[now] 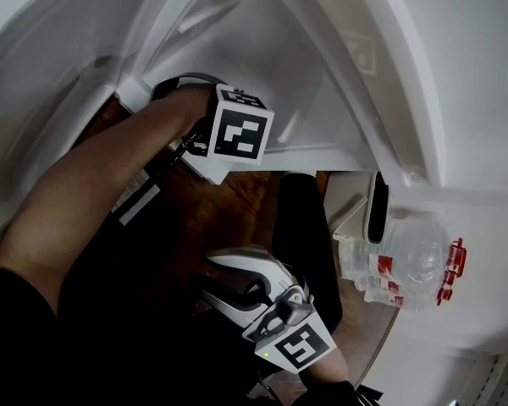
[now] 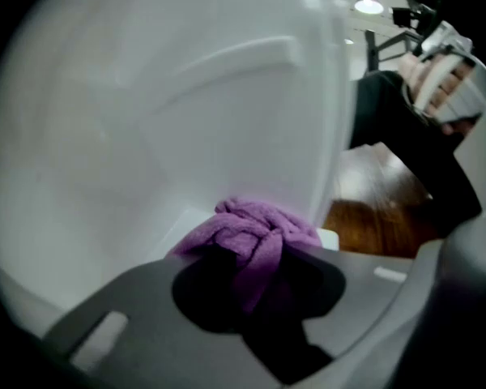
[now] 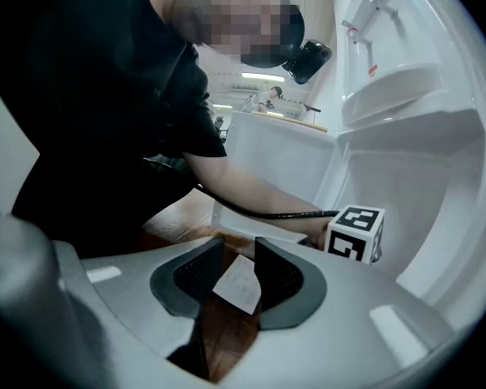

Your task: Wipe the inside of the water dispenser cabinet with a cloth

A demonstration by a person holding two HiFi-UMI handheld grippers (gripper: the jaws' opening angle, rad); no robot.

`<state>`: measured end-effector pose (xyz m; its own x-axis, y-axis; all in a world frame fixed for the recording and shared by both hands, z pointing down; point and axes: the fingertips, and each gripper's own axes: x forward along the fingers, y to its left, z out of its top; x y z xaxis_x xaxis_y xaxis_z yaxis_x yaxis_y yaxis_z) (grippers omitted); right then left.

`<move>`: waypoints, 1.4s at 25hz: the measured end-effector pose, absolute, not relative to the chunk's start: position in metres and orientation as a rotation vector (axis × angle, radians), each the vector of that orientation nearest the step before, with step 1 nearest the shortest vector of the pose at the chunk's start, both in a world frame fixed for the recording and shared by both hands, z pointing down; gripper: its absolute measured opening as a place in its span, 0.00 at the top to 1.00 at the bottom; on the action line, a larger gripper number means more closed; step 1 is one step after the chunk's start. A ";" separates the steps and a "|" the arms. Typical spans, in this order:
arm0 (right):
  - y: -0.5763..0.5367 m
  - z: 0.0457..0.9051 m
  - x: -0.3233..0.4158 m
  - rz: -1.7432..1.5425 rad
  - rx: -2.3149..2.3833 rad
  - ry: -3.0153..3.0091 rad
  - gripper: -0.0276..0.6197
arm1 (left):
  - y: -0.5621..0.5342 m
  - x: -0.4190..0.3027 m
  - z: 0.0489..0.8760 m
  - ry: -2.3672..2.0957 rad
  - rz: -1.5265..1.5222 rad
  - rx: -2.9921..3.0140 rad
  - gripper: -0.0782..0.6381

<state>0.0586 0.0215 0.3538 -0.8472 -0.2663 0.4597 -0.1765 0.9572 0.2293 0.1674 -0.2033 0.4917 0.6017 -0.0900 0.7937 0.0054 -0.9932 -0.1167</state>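
Note:
A bunched purple cloth (image 2: 255, 227) is clamped between the dark jaws of my left gripper (image 2: 255, 262), which is shut on it. The cloth rests against the white inner wall of the dispenser cabinet (image 2: 146, 120), close to its lower ledge. From above, the left gripper's marker cube (image 1: 241, 134) sits inside the cabinet opening (image 1: 262, 49), and the cloth is hidden behind it. My right gripper (image 3: 239, 254) hangs lower, outside the cabinet, above the wooden floor (image 1: 237, 197). Its jaws stand a little apart, and a small white slip (image 3: 239, 284) shows in the gap. I cannot tell whether that slip touches the pads.
Clear water bottles with red caps (image 1: 411, 265) stand at the right, beside a white box (image 1: 351, 205). The white cabinet door or side panel (image 1: 42, 83) curves along the left. A black cable (image 3: 267, 213) runs along the person's forearm.

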 end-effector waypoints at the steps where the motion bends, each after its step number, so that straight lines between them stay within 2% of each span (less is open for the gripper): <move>1: 0.022 0.354 0.059 -0.244 0.319 -2.606 0.77 | -0.223 0.173 0.490 0.202 -1.313 -2.756 0.72; 4: 0.023 0.357 0.061 -0.231 0.325 -2.604 0.77 | -0.289 0.174 0.486 0.640 -1.215 -2.725 0.72; 8: 0.023 0.362 0.066 -0.214 0.318 -2.591 0.77 | -0.318 0.159 0.484 0.910 -1.205 -2.631 0.72; 14: 0.027 0.348 0.058 -0.252 0.300 -2.627 0.81 | -0.334 0.062 0.483 1.628 -1.239 -2.569 0.72; 17: 0.029 0.348 0.057 -0.249 0.300 -2.630 0.82 | -0.327 0.055 0.485 1.689 -1.309 -2.543 0.72; 21: 0.030 0.347 0.059 -0.268 0.299 -2.626 0.82 | -0.280 0.059 0.489 1.481 -1.451 -2.617 0.72; 25: 0.036 0.342 0.052 -0.335 0.260 -2.628 0.82 | -0.239 0.066 0.488 1.533 -1.223 -2.833 0.72; 29: 0.034 0.340 0.050 -0.339 0.268 -2.634 0.82 | -0.263 0.037 0.488 2.044 -0.902 -2.924 0.72; 35: 0.037 0.336 0.051 -0.364 0.254 -2.634 0.83 | -0.274 -0.009 0.485 2.570 -0.696 -2.749 0.72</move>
<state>0.0509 0.0369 0.3358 -0.8740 -0.2395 0.4227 -0.1157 0.9476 0.2977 -0.0089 -0.2738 0.4847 0.1413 -0.7407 0.6568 -0.9708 0.0260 0.2383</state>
